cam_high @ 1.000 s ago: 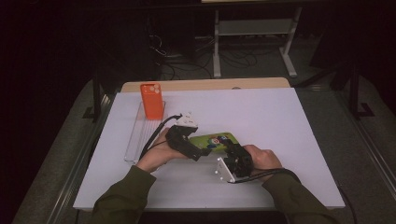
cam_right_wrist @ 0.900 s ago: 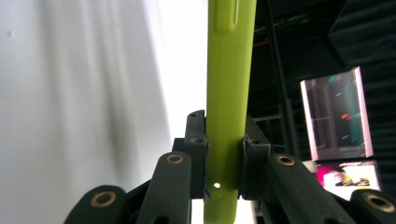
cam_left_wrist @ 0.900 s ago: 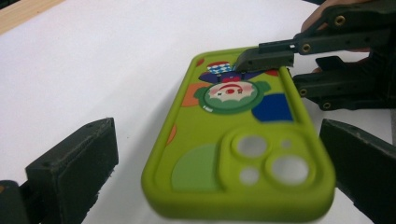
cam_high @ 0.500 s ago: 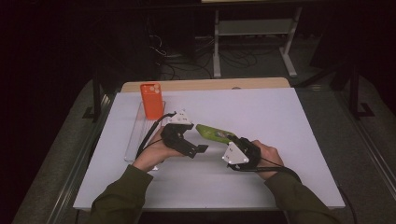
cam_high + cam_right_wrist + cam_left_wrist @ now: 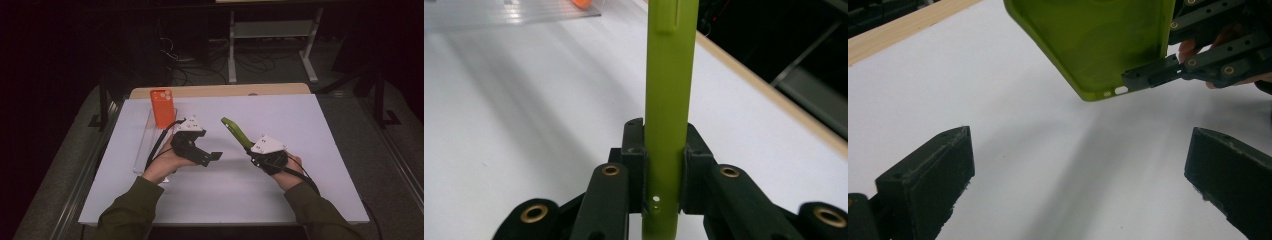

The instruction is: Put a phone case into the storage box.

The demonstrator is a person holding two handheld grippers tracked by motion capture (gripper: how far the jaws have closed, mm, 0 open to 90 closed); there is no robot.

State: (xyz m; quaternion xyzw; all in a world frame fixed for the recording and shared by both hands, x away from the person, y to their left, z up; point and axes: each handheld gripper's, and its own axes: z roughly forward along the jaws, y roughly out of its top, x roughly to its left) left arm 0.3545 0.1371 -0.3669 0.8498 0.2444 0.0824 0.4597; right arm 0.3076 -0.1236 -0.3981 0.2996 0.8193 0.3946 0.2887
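Right gripper (image 5: 248, 146) clamps the green case (image 5: 236, 131) by its bottom edge, lifted off the worktop (image 5: 300, 200); left gripper (image 5: 216, 156), wide open and empty, should close squarely on the free edge ahead.

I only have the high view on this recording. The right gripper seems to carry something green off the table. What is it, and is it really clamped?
Observer: It is a lime-green soft phone case, an empty shell. In the right gripper view the right gripper has its jaws shut on the case's bottom edge, by the port holes.
Operator: And the left gripper?
Observer: The left gripper is open, jaws wide apart with bare white table between them; the case hangs beyond them, untouched.
Operator: The orange thing at the back?
Observer: An orange phone case stands in a clear plastic tray; the right gripper view catches that tray's ribbed clear surface.
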